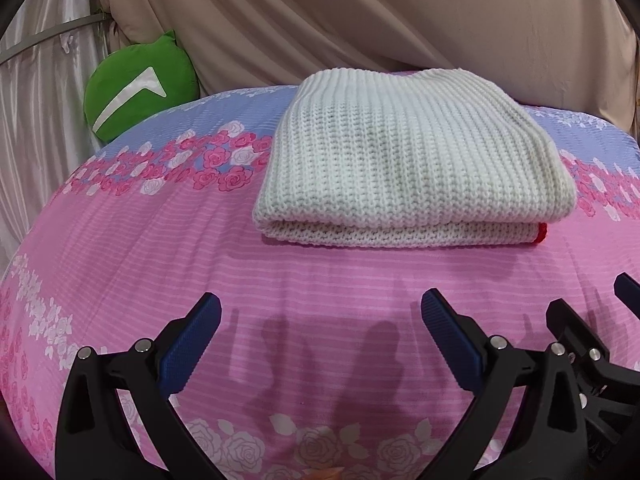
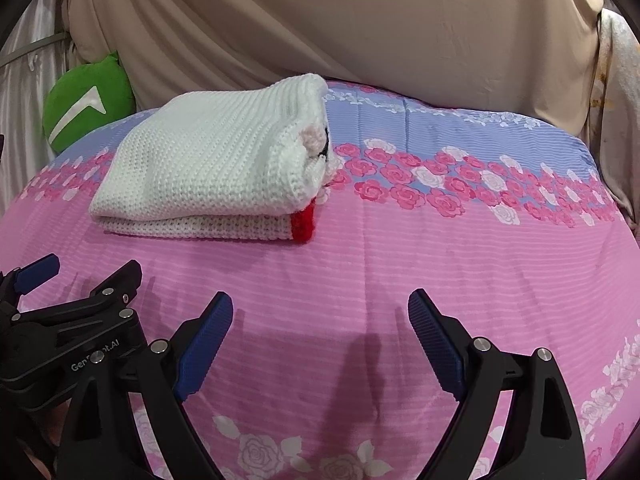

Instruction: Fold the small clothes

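Observation:
A white knitted garment [image 1: 404, 160] lies folded in a flat stack on the pink flowered bedspread [image 1: 160, 248], with a red edge [image 1: 542, 234] showing at its lower right corner. In the right wrist view the garment [image 2: 212, 160] lies at the left, red edge [image 2: 302, 222] at its near right corner. My left gripper [image 1: 322, 312] is open and empty, held above the bedspread in front of the garment. My right gripper [image 2: 320, 312] is open and empty, to the right of the left one, which also shows in the right wrist view [image 2: 86, 274].
A green cushion [image 1: 140, 84] with a white mark leans at the back left. Beige draped cloth [image 1: 380, 12] hangs behind the bed. The bedspread [image 2: 460, 260] spreads out to the right of the garment. The right gripper's fingers [image 1: 568, 316] show at the left wrist view's right edge.

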`<control>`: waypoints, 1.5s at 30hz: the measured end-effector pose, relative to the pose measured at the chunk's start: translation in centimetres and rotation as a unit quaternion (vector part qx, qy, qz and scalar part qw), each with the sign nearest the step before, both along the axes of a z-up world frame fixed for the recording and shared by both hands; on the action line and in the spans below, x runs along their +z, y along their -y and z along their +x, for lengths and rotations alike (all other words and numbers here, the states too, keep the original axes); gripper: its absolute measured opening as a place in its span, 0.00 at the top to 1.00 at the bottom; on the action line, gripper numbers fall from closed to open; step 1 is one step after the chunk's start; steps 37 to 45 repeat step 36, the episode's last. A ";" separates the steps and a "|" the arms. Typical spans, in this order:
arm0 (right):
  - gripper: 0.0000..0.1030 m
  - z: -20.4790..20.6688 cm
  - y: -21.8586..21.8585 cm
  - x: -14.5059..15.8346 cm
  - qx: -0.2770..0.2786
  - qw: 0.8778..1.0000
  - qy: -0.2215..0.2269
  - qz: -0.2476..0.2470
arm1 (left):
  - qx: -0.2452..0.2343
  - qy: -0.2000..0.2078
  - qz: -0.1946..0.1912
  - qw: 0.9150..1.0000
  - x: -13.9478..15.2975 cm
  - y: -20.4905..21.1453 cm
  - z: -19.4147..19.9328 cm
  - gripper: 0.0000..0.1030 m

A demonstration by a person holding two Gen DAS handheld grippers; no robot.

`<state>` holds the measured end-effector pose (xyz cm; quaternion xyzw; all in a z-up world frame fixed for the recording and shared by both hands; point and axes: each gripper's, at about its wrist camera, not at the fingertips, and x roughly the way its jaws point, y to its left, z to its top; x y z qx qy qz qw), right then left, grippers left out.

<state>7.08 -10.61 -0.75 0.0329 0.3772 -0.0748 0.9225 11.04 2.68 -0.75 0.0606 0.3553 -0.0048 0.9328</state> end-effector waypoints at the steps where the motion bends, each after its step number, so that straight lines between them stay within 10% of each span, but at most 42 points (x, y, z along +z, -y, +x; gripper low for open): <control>1: 0.15 -0.1 -0.1 0.0 -0.001 1.000 0.000 0.000 | 0.000 0.000 0.000 1.000 0.0 0.0 0.0 0.05; 45: 0.15 -0.2 -0.2 0.1 -0.028 0.999 -0.001 -0.019 | -0.001 0.019 0.023 1.000 0.4 0.4 -0.6 0.13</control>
